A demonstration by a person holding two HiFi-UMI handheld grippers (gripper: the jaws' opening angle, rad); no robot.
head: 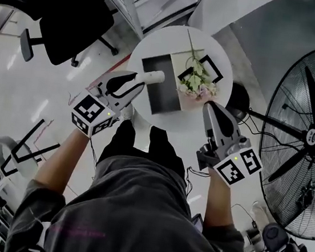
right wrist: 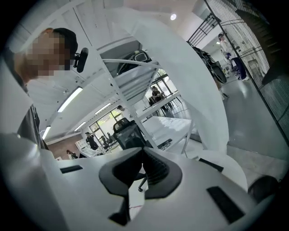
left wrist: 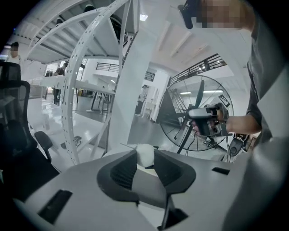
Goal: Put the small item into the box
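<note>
Nearest to me, the person stood with both arms out over a round white table (head: 157, 40). The right gripper (head: 208, 107) hung at the table's near right edge, its jaws drawn together with nothing between them. The left gripper (head: 143, 79) reached in from the left, its jaws clamped on the small item (head: 154, 76), a pale rounded piece poised over the left part of the dark box (head: 163, 94). Just right of the box lay a bunch of flowers (head: 195, 82). Beyond the table, a big floor fan (head: 308, 137) stood to the right and a black office chair (head: 68, 18) to the left.
</note>
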